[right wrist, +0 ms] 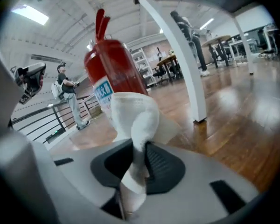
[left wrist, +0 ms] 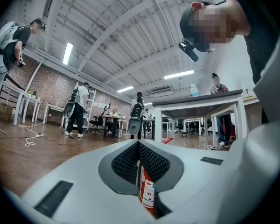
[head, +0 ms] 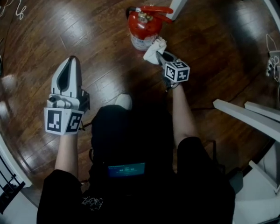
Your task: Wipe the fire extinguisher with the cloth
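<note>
A red fire extinguisher (head: 143, 26) stands upright on the dark wood floor, its red handle on top. My right gripper (head: 160, 56) is shut on a white cloth (head: 155, 50), which bunches out past the jaws against the extinguisher's lower right side. In the right gripper view the cloth (right wrist: 133, 125) is pinched between the jaws, with the extinguisher (right wrist: 113, 73) just behind it. My left gripper (head: 73, 62) hangs shut and empty well to the left of the extinguisher. Through the slit below its meeting jaw tips (left wrist: 138, 146), a strip of the extinguisher (left wrist: 148, 192) shows.
A white table leg (head: 180, 0) rises just behind the extinguisher. White frame bars (head: 252, 120) run at the right. A black railing (head: 2, 185) sits at the lower left. A cable (head: 19, 3) lies at the top left. Several people (left wrist: 77, 111) stand by distant tables.
</note>
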`<state>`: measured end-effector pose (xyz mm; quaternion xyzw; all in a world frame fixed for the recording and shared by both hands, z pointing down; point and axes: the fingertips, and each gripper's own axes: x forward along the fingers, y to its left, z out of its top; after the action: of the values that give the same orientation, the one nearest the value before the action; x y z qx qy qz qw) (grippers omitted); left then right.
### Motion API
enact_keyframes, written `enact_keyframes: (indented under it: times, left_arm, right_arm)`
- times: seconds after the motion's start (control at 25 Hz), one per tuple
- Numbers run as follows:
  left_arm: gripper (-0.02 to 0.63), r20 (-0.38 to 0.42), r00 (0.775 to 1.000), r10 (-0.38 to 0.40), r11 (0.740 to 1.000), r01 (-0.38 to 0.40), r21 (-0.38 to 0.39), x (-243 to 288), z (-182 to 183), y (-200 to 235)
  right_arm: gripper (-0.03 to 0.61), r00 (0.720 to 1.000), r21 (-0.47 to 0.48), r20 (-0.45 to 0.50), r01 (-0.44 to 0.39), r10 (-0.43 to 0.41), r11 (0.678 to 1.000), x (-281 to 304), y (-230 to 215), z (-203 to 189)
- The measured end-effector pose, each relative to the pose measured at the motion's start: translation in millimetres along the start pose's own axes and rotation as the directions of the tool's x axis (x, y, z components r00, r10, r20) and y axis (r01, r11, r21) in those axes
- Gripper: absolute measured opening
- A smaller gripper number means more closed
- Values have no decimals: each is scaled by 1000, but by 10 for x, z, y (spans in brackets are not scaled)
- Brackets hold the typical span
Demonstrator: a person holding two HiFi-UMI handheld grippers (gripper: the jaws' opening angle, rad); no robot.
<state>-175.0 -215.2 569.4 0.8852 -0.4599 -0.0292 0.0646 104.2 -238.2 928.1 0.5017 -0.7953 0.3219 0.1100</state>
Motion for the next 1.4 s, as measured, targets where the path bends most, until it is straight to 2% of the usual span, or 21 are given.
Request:
enact_keyframes:
  times: [0.16, 0.28, 0.4, 0.56, 0.76, 0.96, 1.04, 1.12, 1.28, 1.4]
  left_arm:
    - [0, -19, 999, -33, 999, 33, -7, 113, 267, -54]
    - [0, -64, 996, -54, 998, 52, -36, 155, 521, -235]
    - [0, -87, 993, -83, 995, 78, -63, 126, 936, -522]
    - [-2, -93, 989, -117, 987, 105, -120, 18, 1621, -917]
    - [-2, -165, 978, -130, 987, 113, -112, -385, 2539, -1489]
    - [-2, -184, 975, -127, 988, 109, -107, -910, 3624, -2135]
    - [-2, -172, 977, -126, 986, 105, -125, -1118, 3958, -2367]
    - [-2, -177, 977, -119, 985, 94, -143, -1402, 4142, -2557]
    - [-2, -198, 972, -123, 989, 103, -110, -1860, 4342, -2751]
    - [-2, -192, 970, -153, 987, 139, -85, -2056, 4412, -2827]
  right_arm:
    - [84, 979, -46, 202, -9, 18, 999, -742, 349, 850]
    - [84, 959, -91, 283, 5, 21, 996, -1224, 835, 1478]
    - [84, 941, -110, 337, 52, -12, 993, -1723, 1381, 1949]
    - [86, 936, -119, 349, 92, -45, 989, -2423, 2111, 2459]
    - [86, 938, -86, 342, 89, -54, 992, -3557, 3021, 3030]
    - [86, 931, -91, 357, 119, -79, 989, -4873, 3770, 3621]
    - [86, 926, -99, 369, 121, -76, 988, -5314, 3971, 3760]
    - [86, 929, -105, 363, 122, -76, 987, -5721, 4133, 3737]
    - [86, 930, -105, 346, 168, -123, 980, -6335, 4242, 3517]
    - [86, 917, -90, 362, 214, -168, 973, -6676, 4316, 3421]
